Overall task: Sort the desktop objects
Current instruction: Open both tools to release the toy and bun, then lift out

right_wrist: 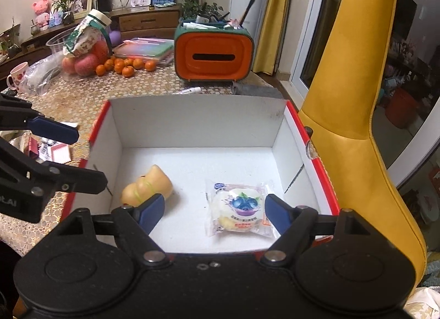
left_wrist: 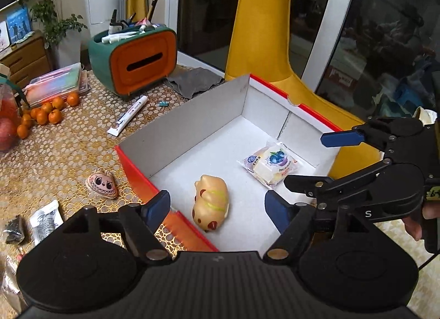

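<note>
A white cardboard box with red outer walls (left_wrist: 189, 115) (right_wrist: 198, 115) stands on the table. Inside lie a tan pig toy (left_wrist: 212, 202) (right_wrist: 147, 188) and a wrapped blueberry snack (left_wrist: 271, 163) (right_wrist: 242, 207). My left gripper (left_wrist: 217, 209) is open and empty, hovering over the box's near-left corner above the pig toy. My right gripper (right_wrist: 216, 210) is open and empty above the box's near edge, over the snack; it shows in the left wrist view (left_wrist: 310, 159) too. The left gripper appears at the left of the right wrist view (right_wrist: 79, 154).
On the patterned tablecloth lie a small monster-face charm (left_wrist: 101, 183), a white tube (left_wrist: 128, 115), a blue clip (left_wrist: 164, 103), a grey cloth (left_wrist: 195, 81), small packets (left_wrist: 45, 220), oranges (left_wrist: 45, 112) and an orange-green tissue box (left_wrist: 134, 60) (right_wrist: 214, 53). A yellow chair (right_wrist: 354, 115) stands right of the box.
</note>
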{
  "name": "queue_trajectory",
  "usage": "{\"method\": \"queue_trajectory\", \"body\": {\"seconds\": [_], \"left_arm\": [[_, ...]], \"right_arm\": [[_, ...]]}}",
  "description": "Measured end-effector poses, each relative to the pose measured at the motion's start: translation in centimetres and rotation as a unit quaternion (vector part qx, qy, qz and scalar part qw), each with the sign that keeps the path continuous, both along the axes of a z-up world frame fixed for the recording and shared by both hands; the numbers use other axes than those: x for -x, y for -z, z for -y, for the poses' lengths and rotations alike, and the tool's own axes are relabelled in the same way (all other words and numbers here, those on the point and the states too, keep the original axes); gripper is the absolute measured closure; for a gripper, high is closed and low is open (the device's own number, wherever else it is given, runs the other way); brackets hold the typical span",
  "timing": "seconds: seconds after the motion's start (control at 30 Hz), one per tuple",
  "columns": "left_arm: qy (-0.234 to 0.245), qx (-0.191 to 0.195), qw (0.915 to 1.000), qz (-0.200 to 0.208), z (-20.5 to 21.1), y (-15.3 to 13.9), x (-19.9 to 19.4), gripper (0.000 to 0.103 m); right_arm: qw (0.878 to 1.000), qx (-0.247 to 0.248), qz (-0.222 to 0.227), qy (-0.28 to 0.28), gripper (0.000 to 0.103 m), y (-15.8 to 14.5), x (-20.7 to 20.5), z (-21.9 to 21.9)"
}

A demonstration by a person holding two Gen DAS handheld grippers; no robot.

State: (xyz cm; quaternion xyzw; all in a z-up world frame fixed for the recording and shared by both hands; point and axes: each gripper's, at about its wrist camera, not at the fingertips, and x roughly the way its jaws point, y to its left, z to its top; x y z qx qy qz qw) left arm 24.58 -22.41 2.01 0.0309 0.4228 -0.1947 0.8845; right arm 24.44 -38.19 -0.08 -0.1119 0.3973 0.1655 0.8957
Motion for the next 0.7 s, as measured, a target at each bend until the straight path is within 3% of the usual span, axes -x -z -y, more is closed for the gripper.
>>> {"method": "queue_trajectory", "body": {"seconds": [0.63,0.7], "left_arm": [[-0.052,0.03,0.9978,0.029,-9.2,-1.6,6.3,0.014],[-0.066,0.037,0.9968,0.028,-10.7,-1.4,7.0,0.008]], "right_arm": [[0.998,-0.038,0.027,-0.036,0.019,-2.2,5.4,-4.5],[0.998,-0.043,0.031,-0.042,0.019,-2.3,6.1,-5.3]]}}
